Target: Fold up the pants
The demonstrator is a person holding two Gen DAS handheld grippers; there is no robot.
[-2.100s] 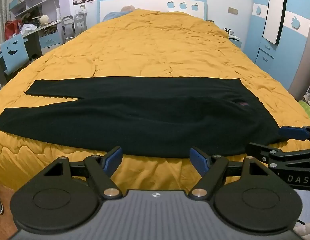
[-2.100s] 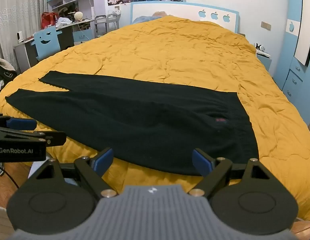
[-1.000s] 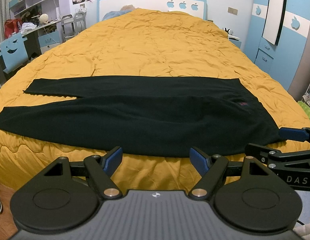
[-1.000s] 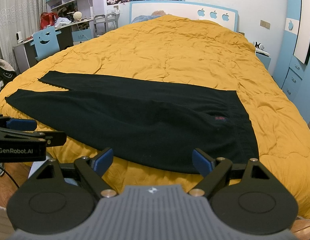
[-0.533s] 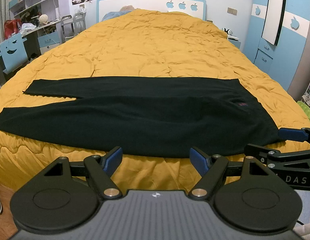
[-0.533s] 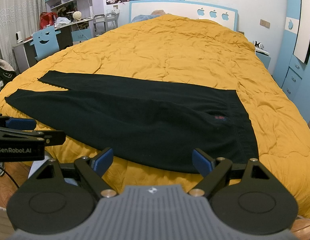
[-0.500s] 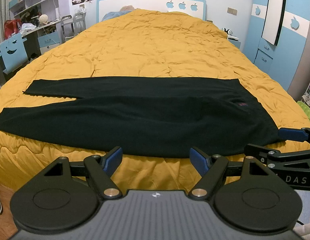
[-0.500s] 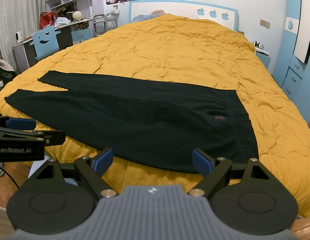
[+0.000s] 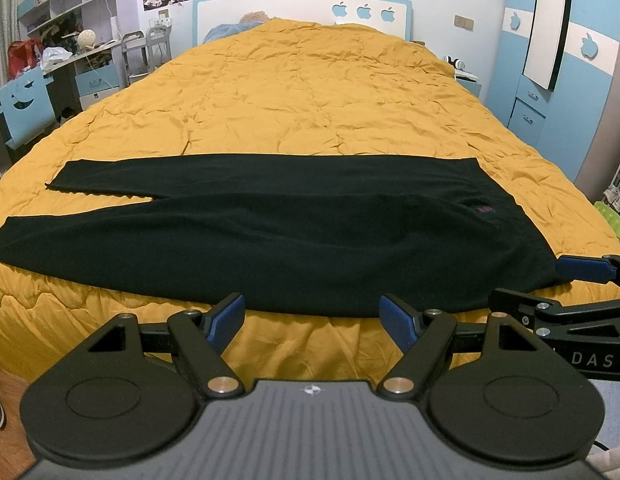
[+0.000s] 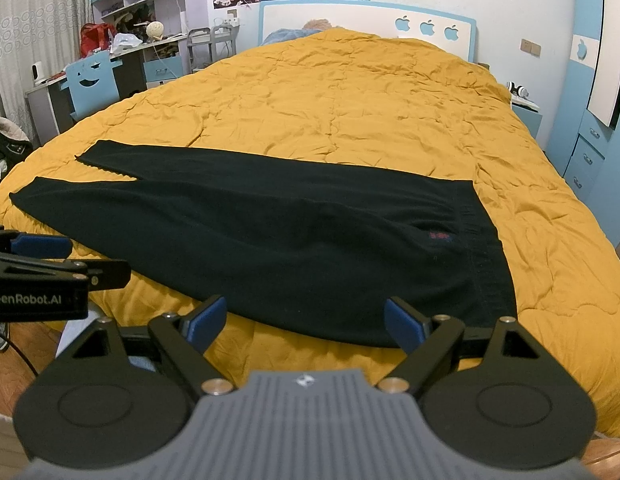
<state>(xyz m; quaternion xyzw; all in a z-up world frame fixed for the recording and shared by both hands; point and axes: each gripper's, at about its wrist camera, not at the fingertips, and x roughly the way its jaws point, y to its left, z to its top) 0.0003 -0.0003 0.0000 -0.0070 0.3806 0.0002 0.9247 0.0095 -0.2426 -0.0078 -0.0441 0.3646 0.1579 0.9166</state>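
Black pants (image 9: pixel 294 228) (image 10: pixel 294 236) lie spread flat across the near part of a bed, waistband to the right, both legs pointing left and slightly apart. A small red mark (image 10: pixel 440 236) sits near the waistband. My left gripper (image 9: pixel 312 316) hovers open just before the pants' near edge, above the quilt's front. My right gripper (image 10: pixel 306 318) is open too, near the hip section, nothing between its fingers. Each gripper shows in the other's view at the side: the right one (image 9: pixel 582 280), the left one (image 10: pixel 42 256).
The orange quilt (image 9: pixel 310 92) covers the whole bed up to a white and blue headboard (image 9: pixel 302 4). A desk with a blue chair (image 10: pixel 92 80) and shelves stand on the left. Blue cabinets (image 9: pixel 550 92) line the right wall. Wooden floor shows at the lower left.
Almost nothing has changed. Both grippers stay open and hover in the same place before the bed, with only slight camera drift. The pants have not moved.
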